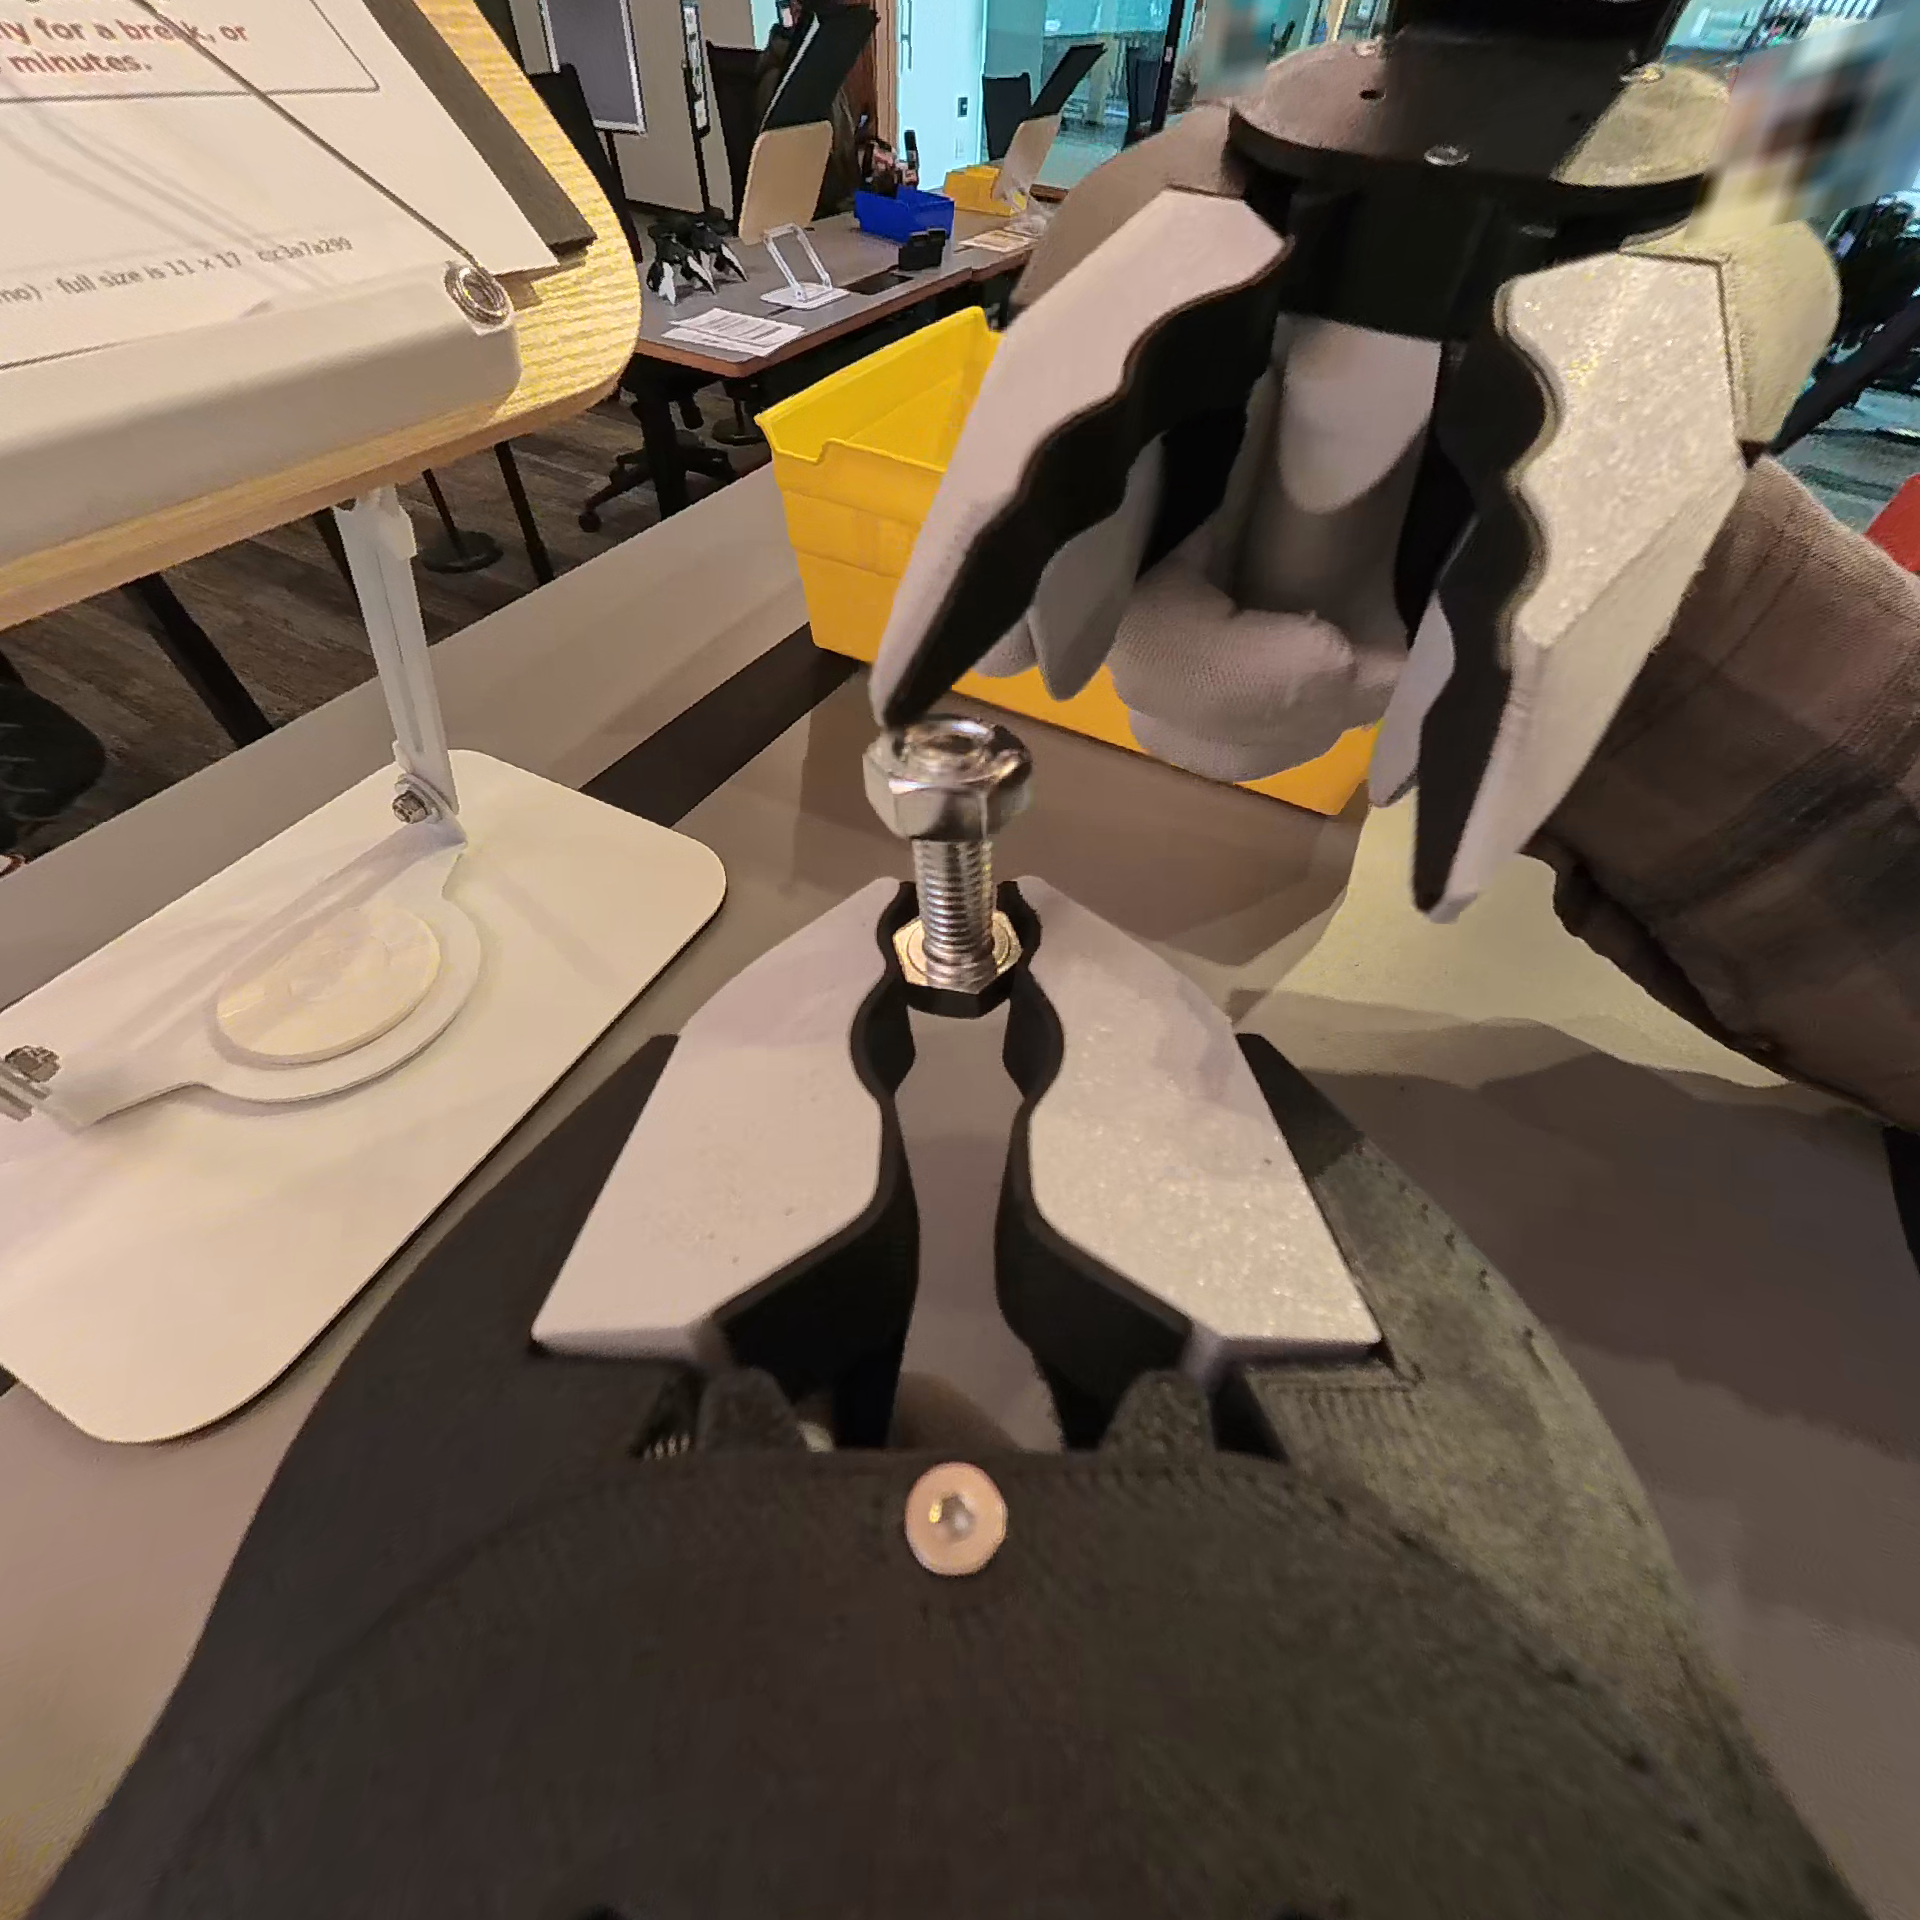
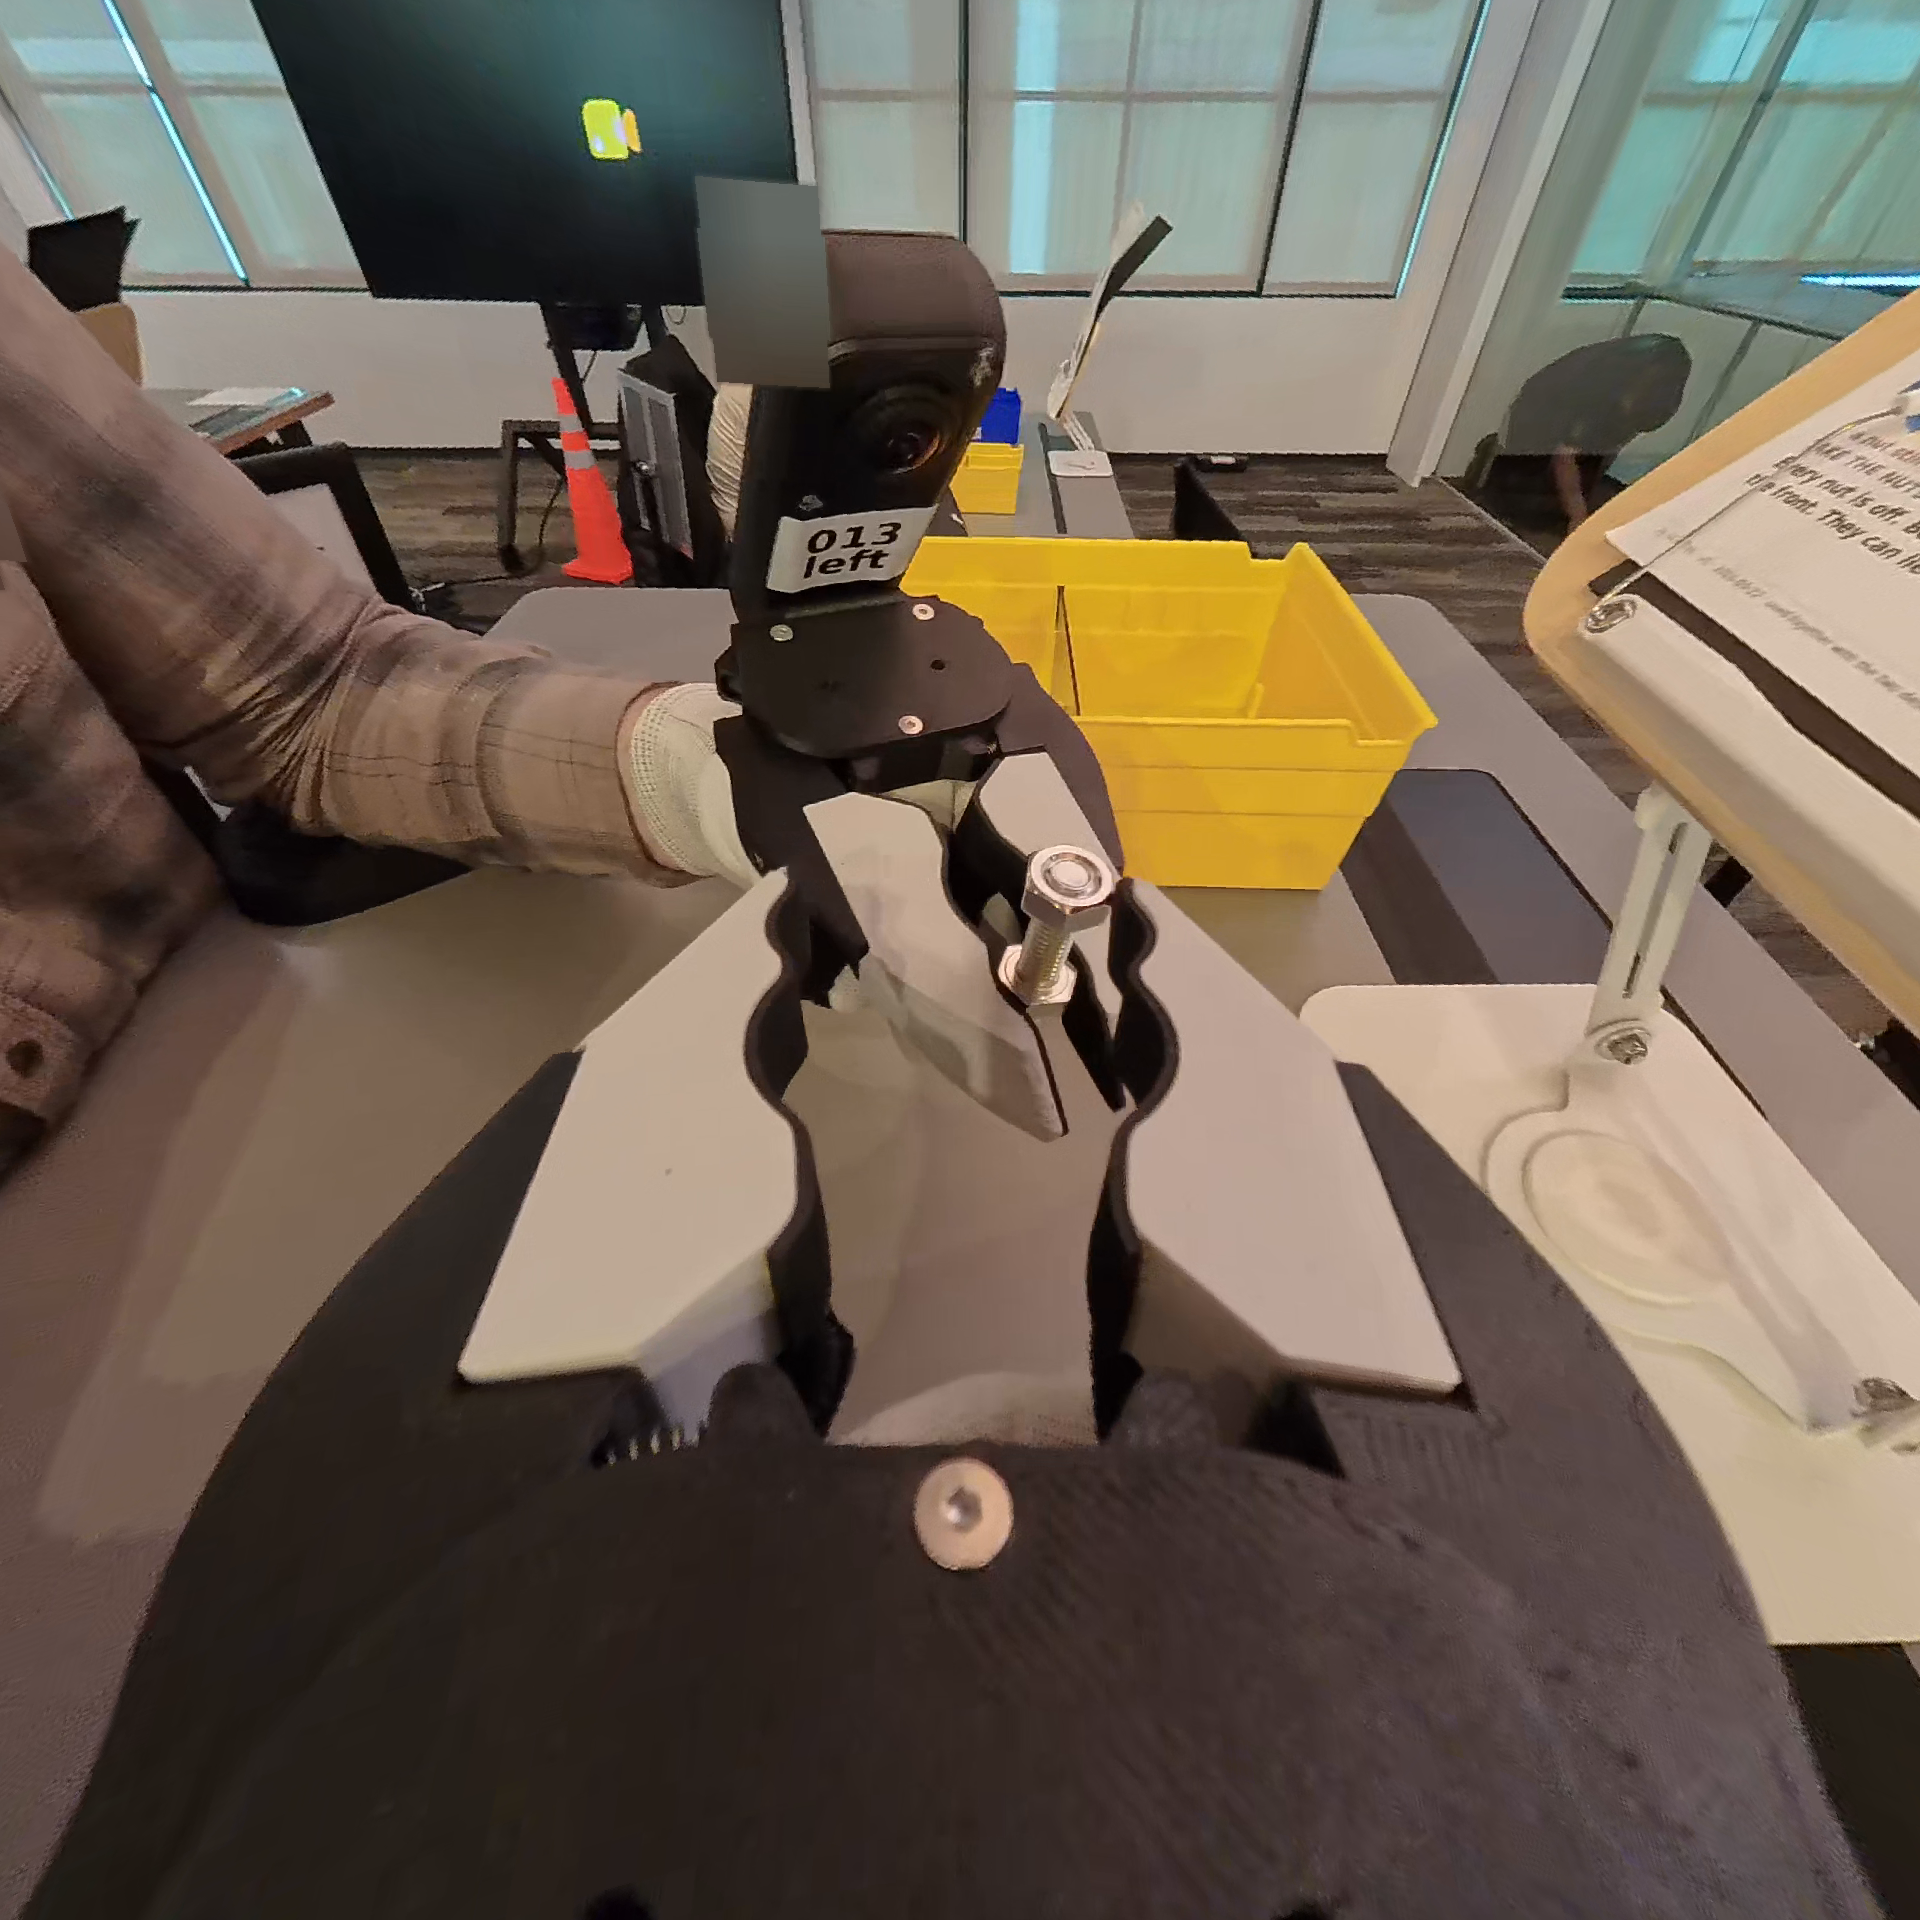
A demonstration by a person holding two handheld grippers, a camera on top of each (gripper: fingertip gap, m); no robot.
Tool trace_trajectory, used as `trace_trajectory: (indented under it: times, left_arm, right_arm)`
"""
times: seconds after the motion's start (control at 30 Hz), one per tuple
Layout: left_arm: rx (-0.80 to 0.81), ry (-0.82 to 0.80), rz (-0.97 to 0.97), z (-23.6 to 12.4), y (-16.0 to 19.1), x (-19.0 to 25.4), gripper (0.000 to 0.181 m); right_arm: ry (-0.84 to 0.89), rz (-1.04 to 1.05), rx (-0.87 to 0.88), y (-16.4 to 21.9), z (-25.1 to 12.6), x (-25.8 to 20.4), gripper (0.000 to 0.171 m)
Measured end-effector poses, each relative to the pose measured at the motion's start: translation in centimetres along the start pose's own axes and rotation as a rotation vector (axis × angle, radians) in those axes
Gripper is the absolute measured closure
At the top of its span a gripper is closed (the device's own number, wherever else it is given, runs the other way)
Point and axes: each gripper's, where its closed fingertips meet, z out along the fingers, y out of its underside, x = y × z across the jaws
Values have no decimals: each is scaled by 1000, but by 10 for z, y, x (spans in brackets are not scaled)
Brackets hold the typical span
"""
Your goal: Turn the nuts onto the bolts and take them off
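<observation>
Now we hold the bolt [image 1: 951,894] upright in our left gripper [image 1: 951,966], its jaws closed on the hexagonal head at the bottom of the threaded shank. A silver hex nut [image 1: 948,779] sits at the very top of the shank, with bare thread showing between it and the head below. The bolt is held in the air above the grey table [image 1: 1558,1195], over its middle stretch.

Our right gripper [image 1: 1153,800] hangs above and just behind the bolt with its jaws spread wide, gripping nothing. One of its fingertips [image 1: 904,707] comes down to the top edge of the nut on the left side and appears to touch it, while the other finger sits well off to the right. From the right wrist view, the nut [image 2: 1070,894] lies just inside the right-hand finger of that gripper, near its tip, and the left gripper [image 2: 1039,1039] reaches in from the far side, held by a gloved hand [image 2: 681,779] with a plaid sleeve behind it.

Behind the bolt, toward the far edge of the table, stands a yellow plastic bin [image 2: 1226,727] with a divider inside. A white document stand [image 1: 312,1039] rests its flat base on the table to one side, carrying a tilted wooden board with printed sheets.
</observation>
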Motion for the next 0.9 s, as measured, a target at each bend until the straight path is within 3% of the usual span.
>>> trace_trajectory:
  times: [0.2, 0.33, 0.57, 0.67, 0.9]
  left_arm:
    - [7, -2, -8, -2, -2, -2, 167]
    - [4, 2, -4, -1, -1, 0, 167]
    - [3, -1, -4, -1, -1, -1, 167]
    - [5, -3, -6, -2, -1, -2, 167]
    - [-1, 5, -1, 1, 0, 1, 167]
  right_arm:
    - [-50, -2, 35, -5, -8, -9, 129]
    - [3, 13, 40, -5, -6, 2, 115]
    - [-19, 14, 9, 2, 0, -1, 116]
    - [-78, 6, 40, -2, -7, -11, 137]
    - [0, 20, 28, 2, -1, 4, 114]
